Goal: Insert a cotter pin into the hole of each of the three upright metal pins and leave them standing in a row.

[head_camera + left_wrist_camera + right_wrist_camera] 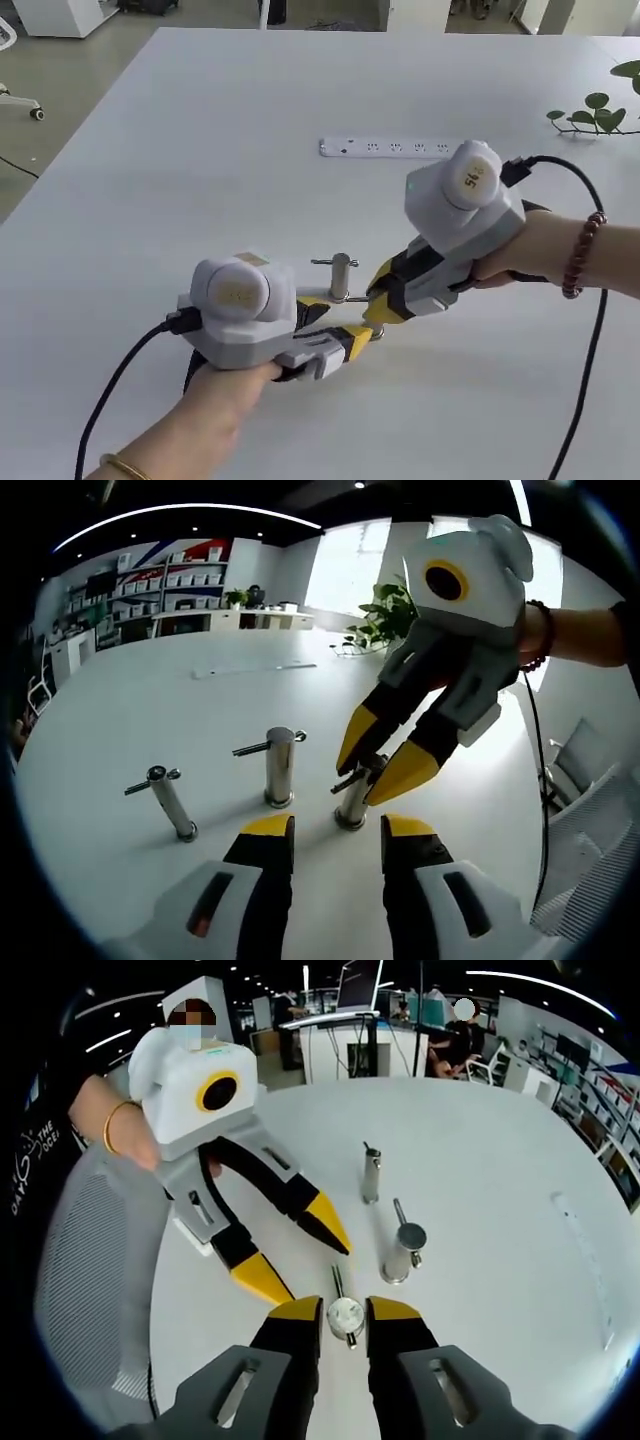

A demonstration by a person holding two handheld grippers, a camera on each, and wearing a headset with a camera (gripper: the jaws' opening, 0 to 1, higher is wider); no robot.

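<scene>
– Between the two grippers on the white desk (200, 150), where was the pin found, and how was it set?
– The near metal pin (353, 802) was seen standing upright at the near, right end of the row. A cotter pin (336, 1282) was laid crosswise through its head. The right hand-held gripper (345, 1312) was the nearer one, with its jaws apparently closed on that head. The left hand-held gripper (335, 838) was held just short of the pin, its jaws apart and nothing held.
– And the others?
– The middle pin (280, 768) and the far pin (170, 802) were seen upright farther left, apart from both grippers. Each was crossed by a cotter pin.
– Was any writing read?
– Two digits, perhaps "95", were made out on the right hand-held gripper. "THE" was read on a dark sleeve (40, 1145).
</scene>
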